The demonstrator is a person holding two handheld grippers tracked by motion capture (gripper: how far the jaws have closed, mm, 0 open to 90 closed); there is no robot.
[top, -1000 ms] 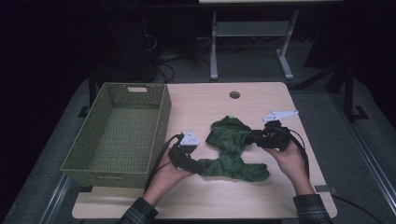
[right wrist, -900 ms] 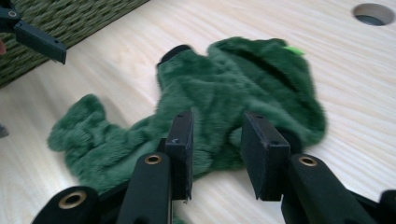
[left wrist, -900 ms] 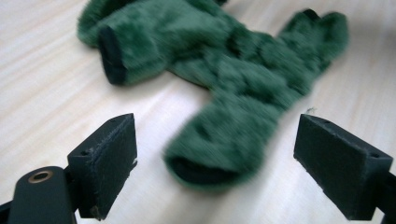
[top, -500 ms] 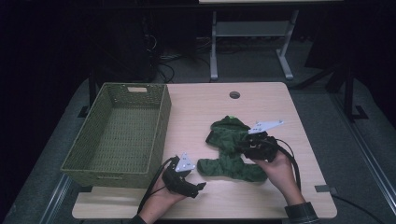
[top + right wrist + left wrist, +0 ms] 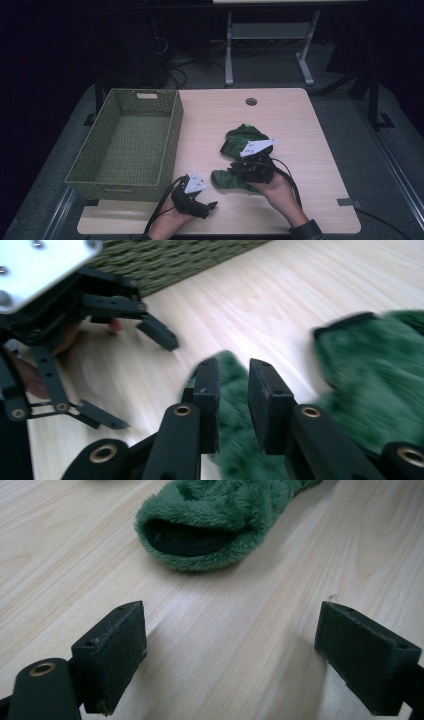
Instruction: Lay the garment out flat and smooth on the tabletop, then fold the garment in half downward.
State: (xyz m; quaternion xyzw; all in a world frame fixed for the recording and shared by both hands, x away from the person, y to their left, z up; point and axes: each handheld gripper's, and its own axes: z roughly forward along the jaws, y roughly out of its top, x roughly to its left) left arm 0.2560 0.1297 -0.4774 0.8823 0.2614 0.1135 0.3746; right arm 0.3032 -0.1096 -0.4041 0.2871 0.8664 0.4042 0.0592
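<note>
Fuzzy green plush slippers (image 5: 239,160) lie bunched on the light wooden table (image 5: 300,125), right of the woven olive-green rectangular basket (image 5: 127,142). In the high view the right gripper (image 5: 235,169) covers their middle; in the right gripper view motion blur smears the pile, so whether its pads press fabric cannot be told. Its jaws, which have just been closing, stand narrowly apart above the slippers. The left gripper (image 5: 232,652) rests with jaws wide apart over bare wood, short of one slipper's dark opening (image 5: 192,535).
</note>
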